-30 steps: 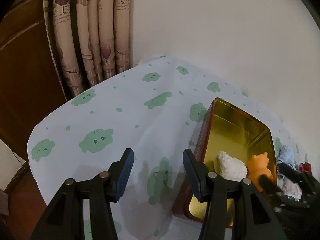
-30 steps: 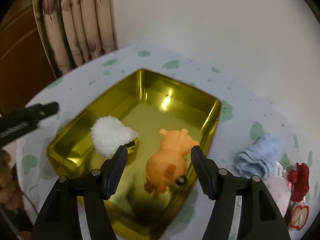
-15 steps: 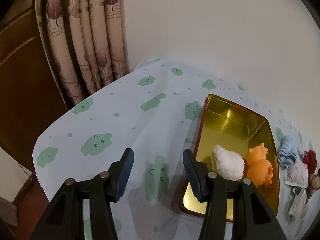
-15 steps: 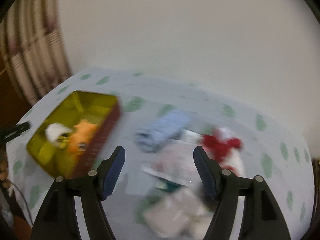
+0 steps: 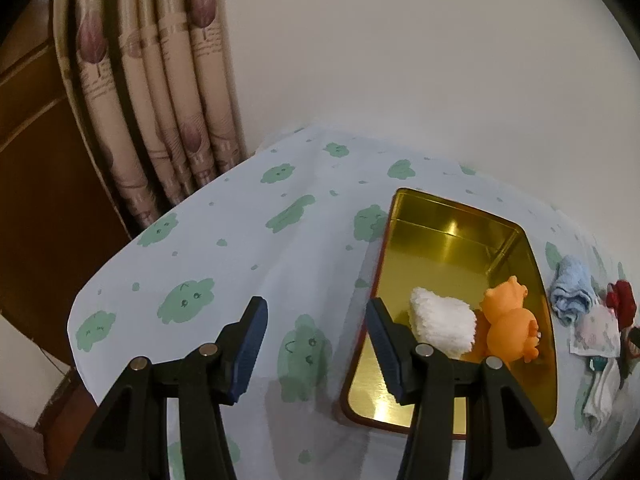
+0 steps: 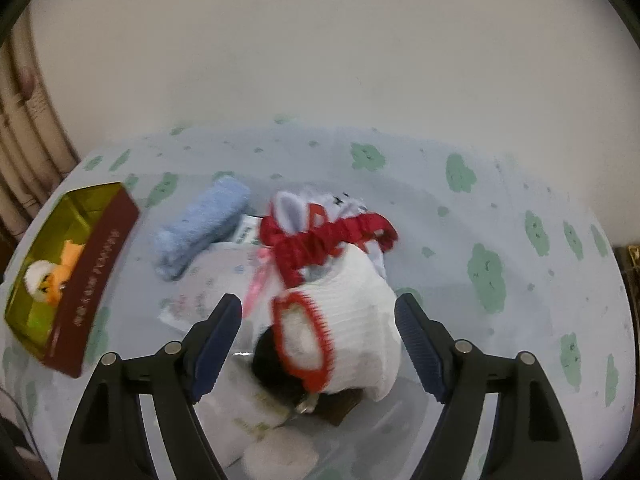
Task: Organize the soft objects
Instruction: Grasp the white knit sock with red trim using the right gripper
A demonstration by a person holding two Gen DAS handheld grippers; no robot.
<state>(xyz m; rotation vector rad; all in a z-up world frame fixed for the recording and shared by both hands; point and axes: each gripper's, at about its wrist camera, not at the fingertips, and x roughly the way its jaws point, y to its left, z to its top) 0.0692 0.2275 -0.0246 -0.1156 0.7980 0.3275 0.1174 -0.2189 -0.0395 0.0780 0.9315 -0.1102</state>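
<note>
Left gripper (image 5: pixel 316 340) fingers spread, nothing between them, hanging over the cloud-print tablecloth (image 5: pixel 240 248) on the bench, just left of the gold tin (image 5: pixel 460 240); its right finger overlaps the tin's near-left rim in the left wrist view. Inside the tin: white fluffy toy (image 5: pixel 442 322) and orange plush animal (image 5: pixel 510 322), touching, at the near end. Tin has dark red outer wall with gold lettering (image 6: pixel 96 276).

Right gripper (image 6: pixel 318 344) jaws opening, fingers wide, over the pile of soft things right of the tin. White knit sock with red trim (image 6: pixel 352 332) sits between the fingers; pads not pressing it. Behind it red ruffled fabric (image 6: pixel 320 240) over a white-and-red piece. Rolled light blue towel (image 6: pixel 202 226) lies between the pile and the tin, apart from the tin. Flat patterned cloth (image 6: pixel 208 284) under the pile. More white fabric (image 6: pixel 256 432) near the bottom, blurred. Curtain (image 5: pixel 160 100) behind the bench at left.
</note>
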